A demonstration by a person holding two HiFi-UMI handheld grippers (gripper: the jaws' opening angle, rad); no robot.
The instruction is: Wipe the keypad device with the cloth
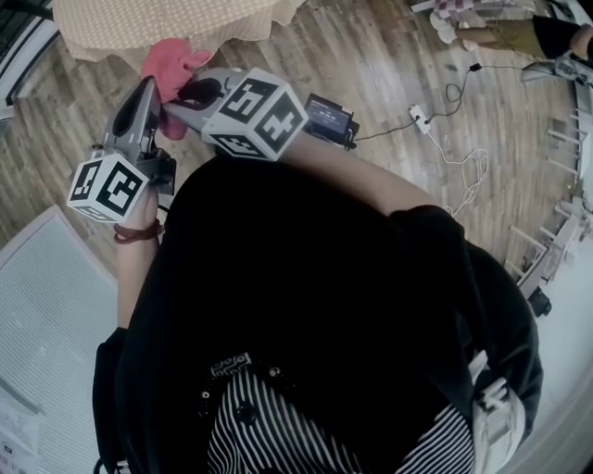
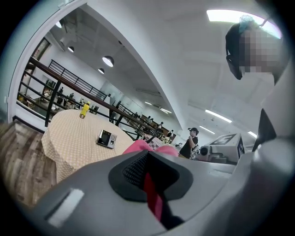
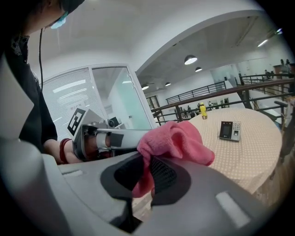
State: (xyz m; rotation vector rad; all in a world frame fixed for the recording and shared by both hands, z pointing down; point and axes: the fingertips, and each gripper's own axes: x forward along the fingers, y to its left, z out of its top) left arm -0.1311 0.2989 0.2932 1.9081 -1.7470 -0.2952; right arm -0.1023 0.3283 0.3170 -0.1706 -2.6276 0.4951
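Both grippers hold a pink cloth (image 1: 172, 63) in the air in front of me, short of the round table (image 1: 139, 23) with its checked cover. My left gripper (image 2: 150, 174) is shut on a fold of the cloth (image 2: 154, 196), and my right gripper (image 3: 146, 173) is shut on another part of the cloth (image 3: 177, 140). In the head view the left gripper (image 1: 146, 93) and the right gripper (image 1: 182, 100) meet at the cloth. The keypad device (image 3: 229, 130) lies flat on the table, apart from both grippers. It also shows as a small keypad device (image 2: 106, 138) in the left gripper view.
A yellow bottle (image 3: 203, 110) stands on the far side of the table. A black box (image 1: 330, 117), a power strip (image 1: 421, 118) and loose cables lie on the wooden floor at right. A person (image 2: 190, 142) stands beyond the table. A black railing (image 2: 69, 85) runs behind.
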